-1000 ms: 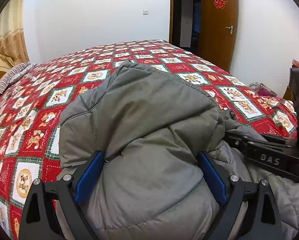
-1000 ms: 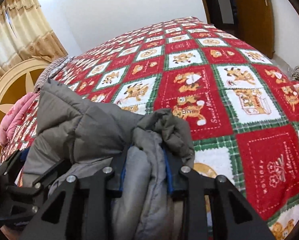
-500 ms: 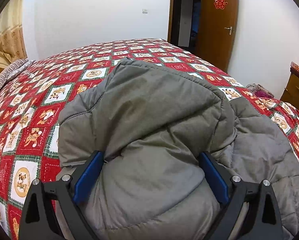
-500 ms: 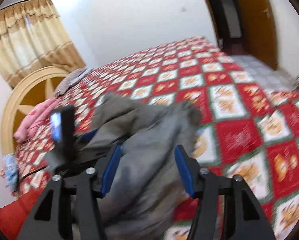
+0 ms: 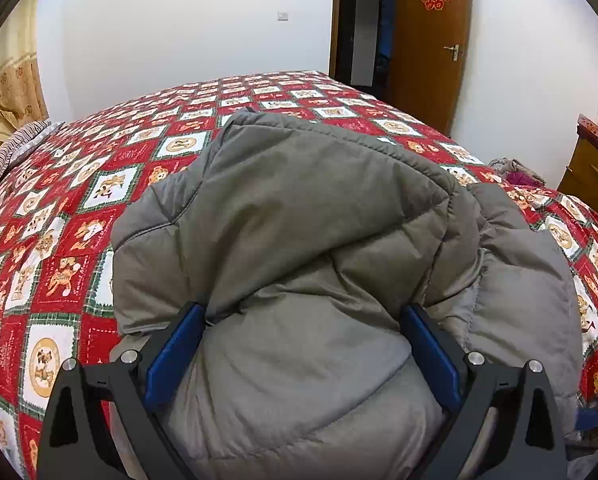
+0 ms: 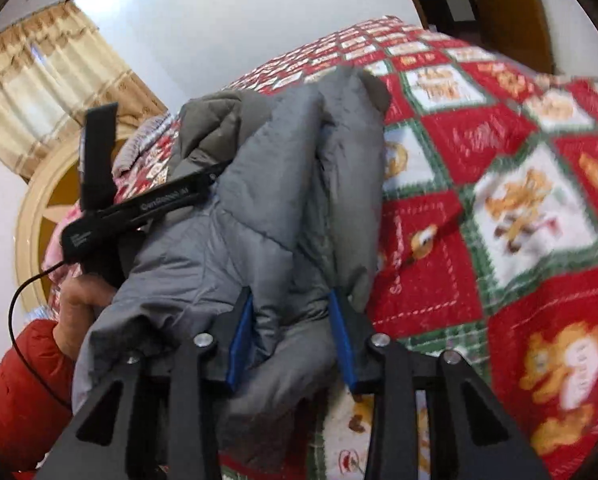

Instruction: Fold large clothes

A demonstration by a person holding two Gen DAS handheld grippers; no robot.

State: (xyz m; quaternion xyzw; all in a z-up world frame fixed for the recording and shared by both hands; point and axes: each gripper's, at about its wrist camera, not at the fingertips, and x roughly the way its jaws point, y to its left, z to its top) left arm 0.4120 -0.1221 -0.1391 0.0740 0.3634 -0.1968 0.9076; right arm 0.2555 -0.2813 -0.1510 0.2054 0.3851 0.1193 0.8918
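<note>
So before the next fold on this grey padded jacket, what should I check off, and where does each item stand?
1. Left gripper has the grey padded jacket bulging between its blue pads: ok.
2. Right gripper has a bunched fold of the jacket between its pads, its jaws having just been closing: ok.
3. Firmness of the right grip: cannot tell, view blurred.
4. Jacket lying flat on the patterned bedspread: not ok, it is heaped.
5. Bare bedspread beyond the jacket to fold onto: ok.
6. Person's hand on the left tool clear of the right pads: ok.
</note>
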